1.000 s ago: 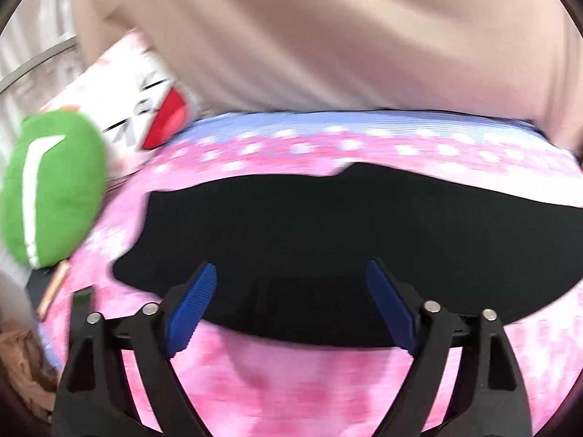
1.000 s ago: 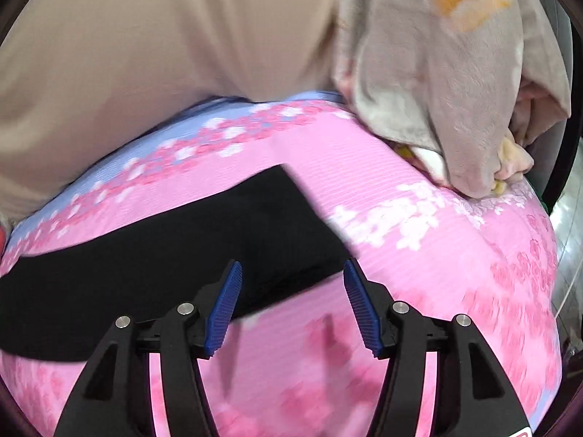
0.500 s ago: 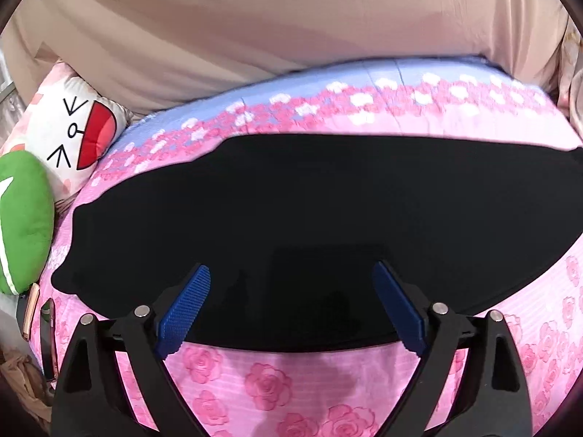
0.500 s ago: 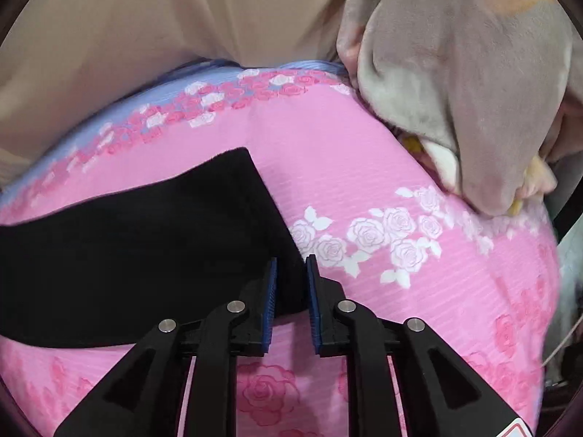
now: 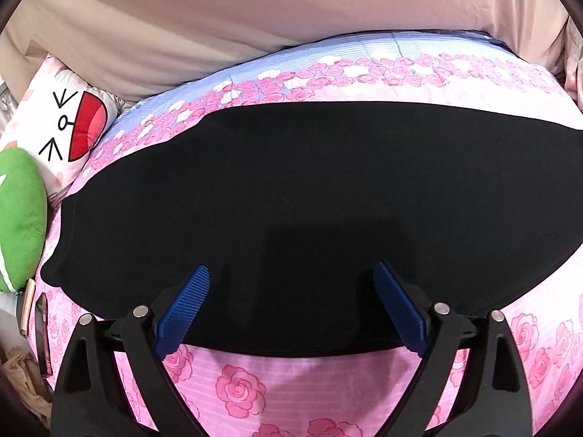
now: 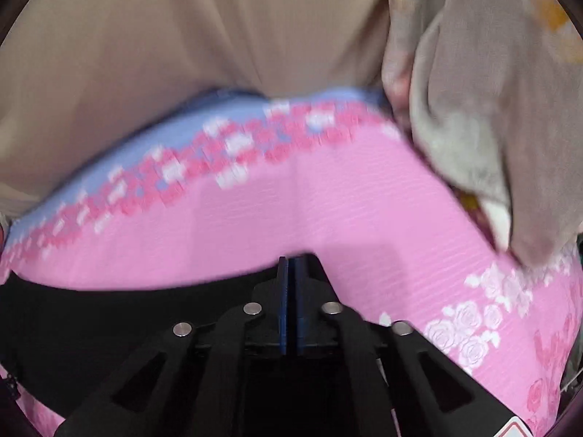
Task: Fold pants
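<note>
Black pants (image 5: 291, 182) lie flat across the pink rose bedsheet (image 5: 240, 389) as one long dark band. My left gripper (image 5: 291, 267) hangs open over their near edge, its blue pads (image 5: 186, 302) wide apart with only flat cloth below. In the blurred right wrist view my right gripper (image 6: 291, 260) is closing, its blue pads almost together on the end of the pants (image 6: 91, 320). The dark cloth runs from that grip off to the left over the sheet (image 6: 328, 200).
A white cartoon-face pillow (image 5: 62, 127) and a green plush (image 5: 18, 218) sit at the bed's left end, with a phone (image 5: 27, 306) by the edge. A grey blanket (image 6: 492, 109) is heaped at the right end. Beige fabric (image 5: 255, 18) backs the bed.
My right gripper went from wide open to nearly shut on the pants' end, and that end has shifted with it. The left gripper sank closer over the pants, staying open.
</note>
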`<state>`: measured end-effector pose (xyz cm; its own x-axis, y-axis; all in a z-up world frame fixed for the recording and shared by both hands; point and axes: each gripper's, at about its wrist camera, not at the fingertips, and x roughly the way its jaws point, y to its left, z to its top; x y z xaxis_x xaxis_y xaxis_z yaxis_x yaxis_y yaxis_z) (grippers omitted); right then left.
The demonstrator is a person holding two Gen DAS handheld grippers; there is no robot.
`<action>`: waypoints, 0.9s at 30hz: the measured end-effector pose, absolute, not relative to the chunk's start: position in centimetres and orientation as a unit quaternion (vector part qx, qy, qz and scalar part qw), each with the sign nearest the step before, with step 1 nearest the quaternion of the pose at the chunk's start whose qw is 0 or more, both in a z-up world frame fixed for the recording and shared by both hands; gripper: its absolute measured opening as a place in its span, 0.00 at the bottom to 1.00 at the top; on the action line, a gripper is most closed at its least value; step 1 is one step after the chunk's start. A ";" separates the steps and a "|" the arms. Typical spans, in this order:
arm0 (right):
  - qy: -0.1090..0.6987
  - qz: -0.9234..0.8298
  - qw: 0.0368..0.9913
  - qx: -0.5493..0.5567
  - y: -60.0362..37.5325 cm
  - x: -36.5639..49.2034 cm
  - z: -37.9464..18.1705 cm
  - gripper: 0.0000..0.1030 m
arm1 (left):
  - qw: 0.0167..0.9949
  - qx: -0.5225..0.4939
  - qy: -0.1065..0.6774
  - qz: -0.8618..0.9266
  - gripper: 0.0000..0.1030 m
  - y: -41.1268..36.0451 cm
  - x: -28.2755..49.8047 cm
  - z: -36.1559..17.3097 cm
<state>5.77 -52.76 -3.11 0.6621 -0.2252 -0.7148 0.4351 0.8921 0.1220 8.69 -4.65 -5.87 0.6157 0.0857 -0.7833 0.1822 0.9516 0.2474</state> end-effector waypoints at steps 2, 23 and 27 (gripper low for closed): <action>0.389 -0.193 0.894 0.107 -52.4 6.8 -3.9 0.11 | 0.887 0.155 0.435 -0.023 0.89 -4.8 8.8 -6.1; 0.373 -0.224 0.870 0.232 -52.2 -5.9 -6.5 0.67 | 0.911 0.113 0.397 0.019 0.93 -3.5 6.8 -6.3; 0.379 -0.214 0.866 0.247 -52.7 -3.6 -7.3 0.68 | 0.916 0.097 0.389 0.025 0.93 -2.9 6.6 -6.1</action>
